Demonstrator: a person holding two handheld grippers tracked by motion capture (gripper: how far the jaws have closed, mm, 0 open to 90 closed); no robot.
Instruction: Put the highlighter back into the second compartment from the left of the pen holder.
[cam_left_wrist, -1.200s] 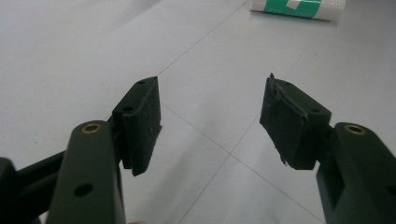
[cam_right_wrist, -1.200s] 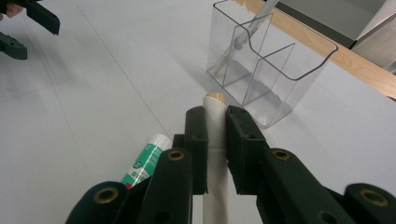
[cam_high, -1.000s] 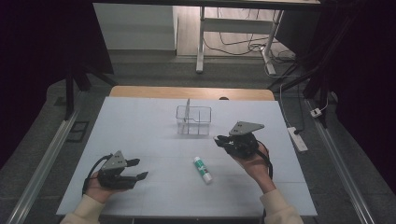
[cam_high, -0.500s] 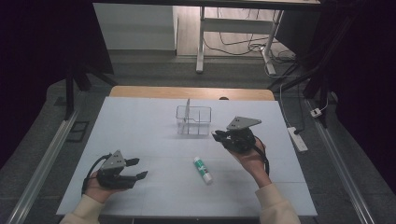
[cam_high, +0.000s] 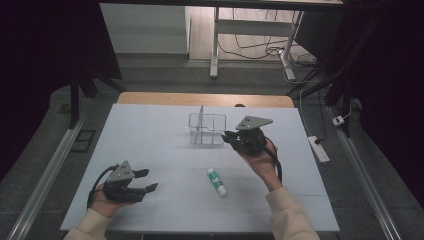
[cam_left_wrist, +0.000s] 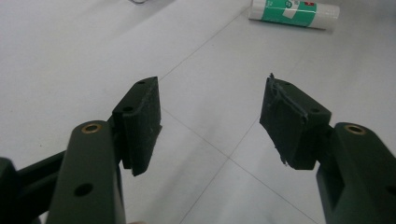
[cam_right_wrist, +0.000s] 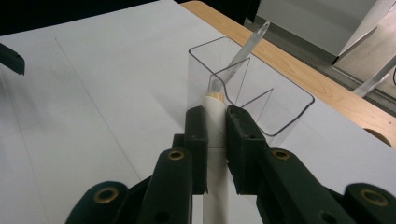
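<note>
looks like a lab/test room, not a home: white-topped table (cam_high: 150, 130) w/ wood edge on grey floor, dark curtains (cam_high: 45, 60) both sides, metal rails (cam_high: 47, 170) along the floor, power strip (cam_high: 318, 149) & loose cables (cam_high: 255, 47) by a bare desk frame (cam_high: 216, 45) at back.

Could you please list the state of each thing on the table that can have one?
Left claw: open, nothing between its jaws, low over the table.
Right claw: shut on a white tube, pointing at the clear organizer.
Clear organizer: upright on the table, a clear pen leaning inside one compartment.
Green-and-white glue stick: lying on its side, capped, untouched.
</note>
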